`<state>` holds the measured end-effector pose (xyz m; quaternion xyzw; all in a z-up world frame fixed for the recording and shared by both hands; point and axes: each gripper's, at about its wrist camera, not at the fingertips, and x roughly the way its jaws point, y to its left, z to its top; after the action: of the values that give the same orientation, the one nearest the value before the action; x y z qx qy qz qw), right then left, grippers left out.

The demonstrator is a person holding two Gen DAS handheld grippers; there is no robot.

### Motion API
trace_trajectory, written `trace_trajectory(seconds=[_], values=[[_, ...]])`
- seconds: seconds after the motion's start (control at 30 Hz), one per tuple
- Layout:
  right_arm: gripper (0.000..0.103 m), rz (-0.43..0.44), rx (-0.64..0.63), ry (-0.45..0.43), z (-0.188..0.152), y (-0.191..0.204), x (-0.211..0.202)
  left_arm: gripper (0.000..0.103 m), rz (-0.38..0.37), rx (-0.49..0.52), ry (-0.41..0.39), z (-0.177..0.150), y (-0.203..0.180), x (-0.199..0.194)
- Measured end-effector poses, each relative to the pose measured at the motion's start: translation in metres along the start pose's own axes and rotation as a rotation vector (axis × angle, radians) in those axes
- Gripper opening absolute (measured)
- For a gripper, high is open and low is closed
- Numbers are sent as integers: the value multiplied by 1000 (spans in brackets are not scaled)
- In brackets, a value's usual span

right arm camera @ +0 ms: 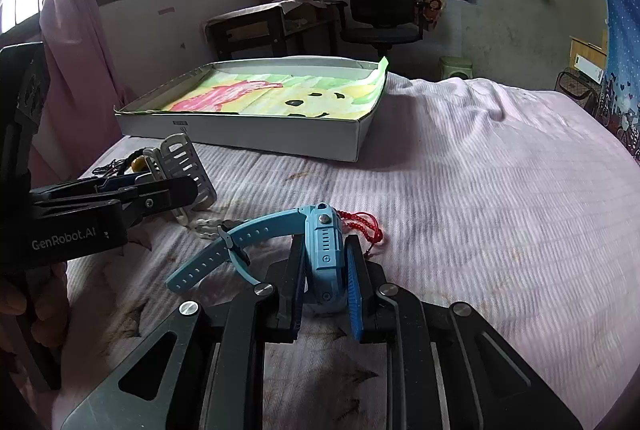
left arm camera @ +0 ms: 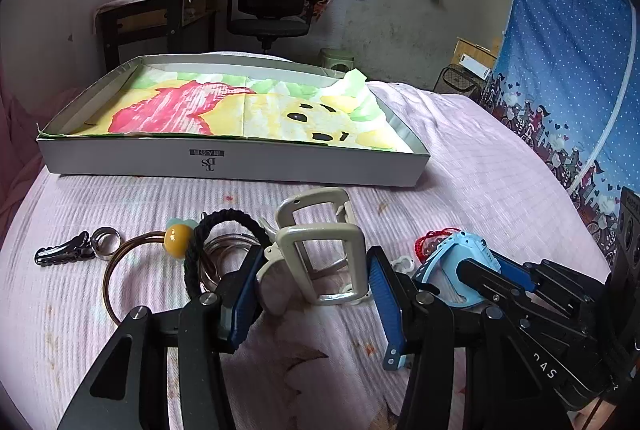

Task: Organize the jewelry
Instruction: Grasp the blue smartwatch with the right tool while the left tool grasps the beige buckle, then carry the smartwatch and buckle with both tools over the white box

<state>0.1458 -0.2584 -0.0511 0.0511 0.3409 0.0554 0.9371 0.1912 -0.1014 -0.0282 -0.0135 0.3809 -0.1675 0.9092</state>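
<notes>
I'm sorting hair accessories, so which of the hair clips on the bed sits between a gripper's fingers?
The big beige claw clip, sitting between the left gripper fingers. The small black clip lies untouched far left.

The bed cover [right arm camera: 480, 190] is pale pink ribbed cloth, matt, with brownish stains toward its near edge. The shallow box [left arm camera: 240, 164] looks like matt white cardboard, lined with creased printed paper [left arm camera: 248, 110]. The claw hair clip [left arm camera: 320, 250] is smooth beige plastic with a slight sheen. The hair tie [left arm camera: 224, 226] is black braided cloth; its bead [left arm camera: 177, 239] is glossy yellow. The bangles [left arm camera: 120, 262] and small ring [left arm camera: 106, 242] look like shiny metal. The watch [right arm camera: 320, 246] is smooth light-blue plastic with a rubbery matt strap. The cord bracelet [right arm camera: 362, 224] is red woven thread.
</notes>
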Motion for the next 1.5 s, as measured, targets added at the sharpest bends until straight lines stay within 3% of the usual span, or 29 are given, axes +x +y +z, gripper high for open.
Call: trace_trajectory(seconds=[0.4,0.7,1.07,1.5], values=[[16,11,-10,-34,-7,3,-25,49,-11,-37,-76,-23,2,-41],[16,15,18,-154,-6,0,-52,49,-8,-75,-120,-32,9,-64],[16,-10,63,-286,3,-4,-65,49,-10,-82,-191,4,22,-93],[16,31,29,-268,44,18,-41,49,37,-155,-185,48,78,-82]])
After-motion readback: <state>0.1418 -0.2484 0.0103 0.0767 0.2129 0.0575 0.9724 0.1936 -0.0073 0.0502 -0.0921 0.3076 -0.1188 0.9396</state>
